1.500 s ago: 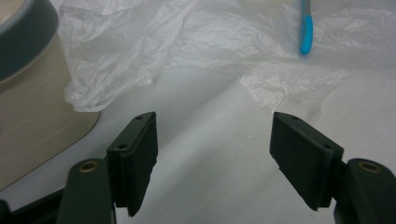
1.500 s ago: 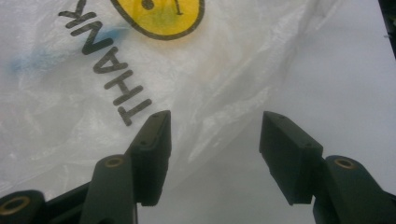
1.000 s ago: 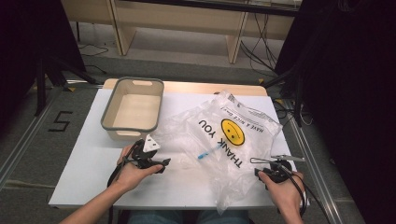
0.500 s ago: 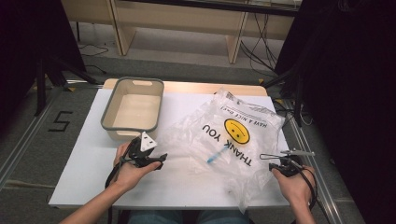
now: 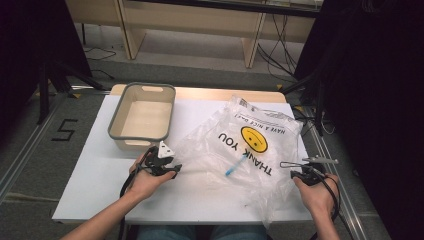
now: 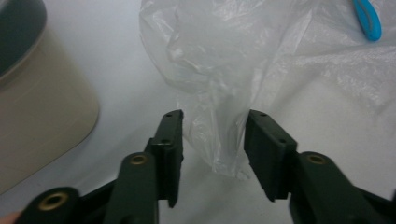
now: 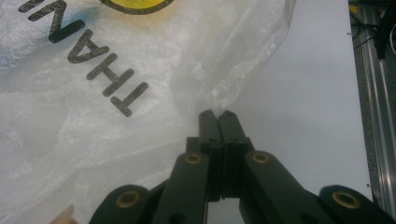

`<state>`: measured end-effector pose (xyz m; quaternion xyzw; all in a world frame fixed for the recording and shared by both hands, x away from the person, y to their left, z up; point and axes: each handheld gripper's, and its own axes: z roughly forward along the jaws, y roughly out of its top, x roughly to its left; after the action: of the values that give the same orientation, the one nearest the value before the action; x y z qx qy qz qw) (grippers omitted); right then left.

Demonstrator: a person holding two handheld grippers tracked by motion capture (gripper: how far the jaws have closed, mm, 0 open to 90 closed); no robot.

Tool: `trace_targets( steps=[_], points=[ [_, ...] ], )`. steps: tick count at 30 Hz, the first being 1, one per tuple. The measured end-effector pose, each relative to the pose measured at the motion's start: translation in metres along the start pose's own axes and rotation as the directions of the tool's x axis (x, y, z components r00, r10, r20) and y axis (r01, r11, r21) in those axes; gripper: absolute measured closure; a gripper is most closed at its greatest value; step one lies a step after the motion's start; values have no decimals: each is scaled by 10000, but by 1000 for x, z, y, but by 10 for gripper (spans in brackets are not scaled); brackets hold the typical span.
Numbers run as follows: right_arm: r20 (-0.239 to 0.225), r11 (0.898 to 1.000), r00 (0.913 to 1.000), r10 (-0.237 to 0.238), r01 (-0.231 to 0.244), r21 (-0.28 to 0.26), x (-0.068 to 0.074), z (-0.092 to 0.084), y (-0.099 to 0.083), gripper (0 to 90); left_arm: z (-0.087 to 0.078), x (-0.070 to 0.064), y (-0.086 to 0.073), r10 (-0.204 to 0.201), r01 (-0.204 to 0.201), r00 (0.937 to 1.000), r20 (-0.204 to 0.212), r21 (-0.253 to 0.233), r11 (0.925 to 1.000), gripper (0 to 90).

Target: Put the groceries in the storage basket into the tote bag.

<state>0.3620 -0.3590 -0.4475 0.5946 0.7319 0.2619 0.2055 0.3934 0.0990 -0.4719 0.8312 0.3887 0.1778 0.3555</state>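
Right gripper point(image 7: 217, 113) has its jaws pinched tight on the edge of the bag point(image 7: 93, 116), "THANK" print upside down, white table point(image 7: 308, 102) alongside.

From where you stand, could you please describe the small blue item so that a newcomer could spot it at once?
Start at the white table and find the clear plastic bag printed with THANK YOU and a yellow smiley, right of the beige tub. Inside it, just below the smiley, lies a short blue stick-shaped item. It is the one bright blue thing among white, clear and beige.
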Motion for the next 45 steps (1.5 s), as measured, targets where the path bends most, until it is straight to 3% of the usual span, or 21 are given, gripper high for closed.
trace_targets(
  steps=[8,15,19,22,28,34,36,38,41,45],
  points=[
    [47,10000,10000,23,-23,-66,0,0,2,900,0,-1,2,229,-231,9997,87,215,9995,872],
    [306,9994,9995,-121,131,-319,2,2,8,900,-15,-22,-4,572,-627,9939,940,572,9964,886],
    [494,9982,9984,-283,309,-524,8,7,15,900,-21,-36,-7,618,-749,9850,1612,768,9942,886],
    [530,9962,9976,-438,476,-729,12,12,21,900,-25,-46,-10,844,-1015,9785,1883,830,9914,886],
    [656,9923,9959,-620,686,-1035,20,26,36,900,-29,-57,-14,1063,-1274,9698,2195,844,9883,886],
    [579,9862,9950,-817,891,-1399,27,41,50,896,-24,-56,-13,970,-1153,9717,2152,740,9906,881],
    [643,9837,9939,-890,979,-1510,28,42,50,852,-24,-54,-13,933,-1094,9710,2202,618,9921,858],
    [729,9822,9928,-948,1052,-1553,29,41,50,787,-25,-51,-13,712,-859,9702,2315,543,9948,753],
    [846,9796,9921,-928,1062,-1707,27,35,48,708,-30,-47,-12,519,-609,9760,2117,363,9975,567],
    [803,9737,9929,-875,1023,-2036,23,22,45,605,-38,-46,-16,420,-446,9875,1517,140,9989,340]
  ],
)
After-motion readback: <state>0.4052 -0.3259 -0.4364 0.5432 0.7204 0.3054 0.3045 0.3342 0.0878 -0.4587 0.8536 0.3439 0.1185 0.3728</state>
